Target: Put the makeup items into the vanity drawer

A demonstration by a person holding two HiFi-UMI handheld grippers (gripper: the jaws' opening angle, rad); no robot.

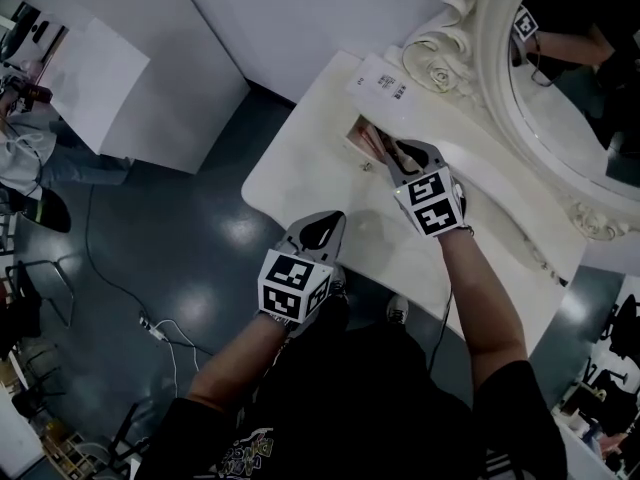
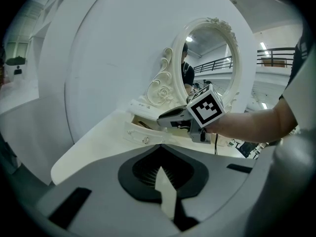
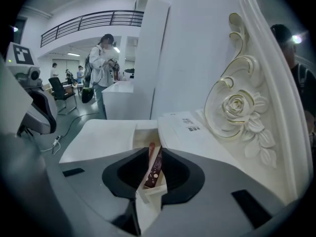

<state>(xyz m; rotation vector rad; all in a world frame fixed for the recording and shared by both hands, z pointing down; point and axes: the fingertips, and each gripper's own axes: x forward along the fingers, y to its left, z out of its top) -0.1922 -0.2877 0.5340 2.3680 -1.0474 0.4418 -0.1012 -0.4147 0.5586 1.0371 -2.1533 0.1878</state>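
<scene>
The right gripper (image 1: 392,158) is closed on a slim dark makeup box (image 3: 155,164) with a small flower pattern. In the right gripper view the box stands on its edge between the two jaws, and its far end points to 12 o'clock, toward the open drawer (image 3: 143,132). Part of the box reaches past the jaw tips.

In the head view the drawer (image 1: 354,140) is pulled out of the vanity (image 1: 300,158), just at 10 o'clock from the right gripper. Something pinkish lies inside it, too small to tell. A flat white box (image 1: 383,81) with print lies on the vanity top at 12 o'clock from the drawer. The mirror (image 1: 560,78) in its carved frame stands at 2 o'clock.

The left gripper (image 1: 328,223) is at 7 o'clock from the right one, near the front edge of the vanity and apart from the drawer. In its own view the jaws are together and nothing is between them. This view looks at the drawer front (image 2: 143,135), with the right gripper just above it.
</scene>
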